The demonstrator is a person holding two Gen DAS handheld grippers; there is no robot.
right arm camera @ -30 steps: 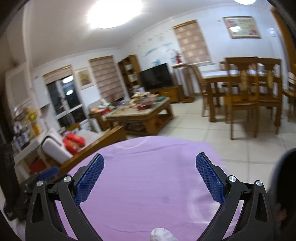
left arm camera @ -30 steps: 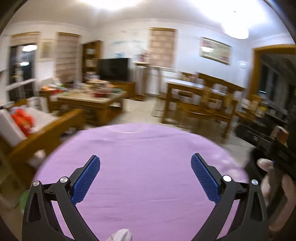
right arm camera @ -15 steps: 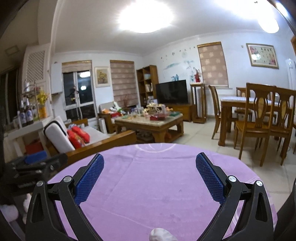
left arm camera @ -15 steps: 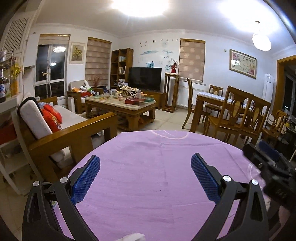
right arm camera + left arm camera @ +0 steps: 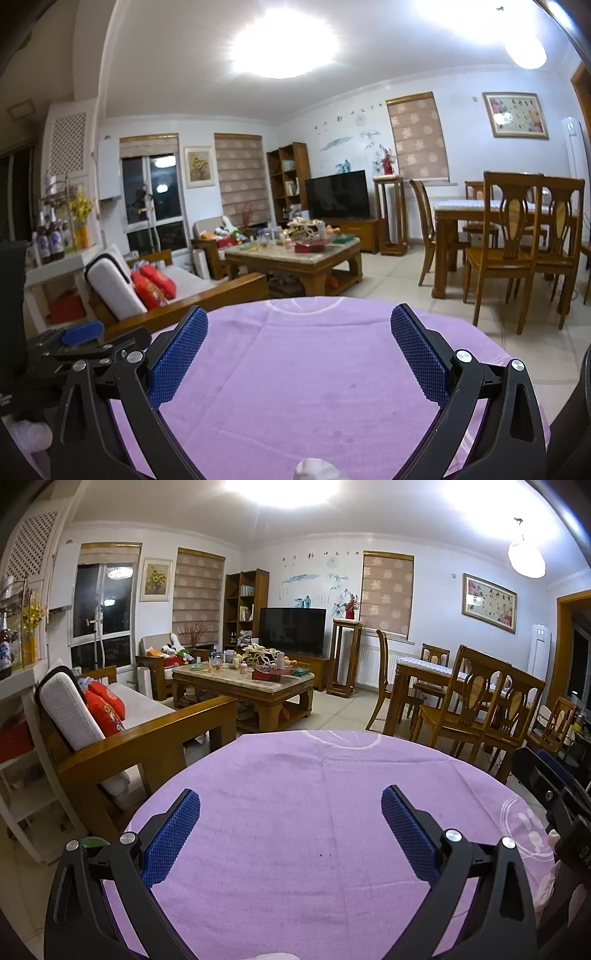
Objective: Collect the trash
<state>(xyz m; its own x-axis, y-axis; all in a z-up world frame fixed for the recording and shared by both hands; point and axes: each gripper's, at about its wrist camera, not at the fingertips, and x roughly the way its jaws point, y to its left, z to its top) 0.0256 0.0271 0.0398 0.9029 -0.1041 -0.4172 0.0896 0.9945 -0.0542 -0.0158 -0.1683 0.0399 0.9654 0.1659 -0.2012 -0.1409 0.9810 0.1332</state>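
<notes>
A white scrap [image 5: 317, 468] pokes up at the bottom edge of the right wrist view, cut off by the frame, so its shape and long axis cannot be told; it lies at the near edge of the tabletop [image 5: 303, 373], between the arms of the right gripper [image 5: 297, 354]. The left wrist view has a similar pale sliver [image 5: 275, 955] at its own bottom edge, even less of it showing. Whether either is trash is unclear.

Both grippers hover over the purple cloth with their jaws spread wide and nothing between the blue pads. The left gripper [image 5: 290, 830] faces the far edge of the tabletop, and so does the right one.

Only the left wrist view shows the right gripper from outside [image 5: 554, 805], as a dark blurred shape over the right edge of the tabletop, with a pale, partly hidden mass [image 5: 550, 882] below it that is hard to identify. Only the right wrist view shows the left gripper's body [image 5: 77, 347] at the left edge, and a white lump [image 5: 31, 435] under it, half covered.

Beyond the far edge stand a wooden sofa [image 5: 147, 734] with red cushions [image 5: 105, 705], a cluttered coffee table [image 5: 243, 686], a television [image 5: 292, 629] and dining chairs [image 5: 480, 716].
</notes>
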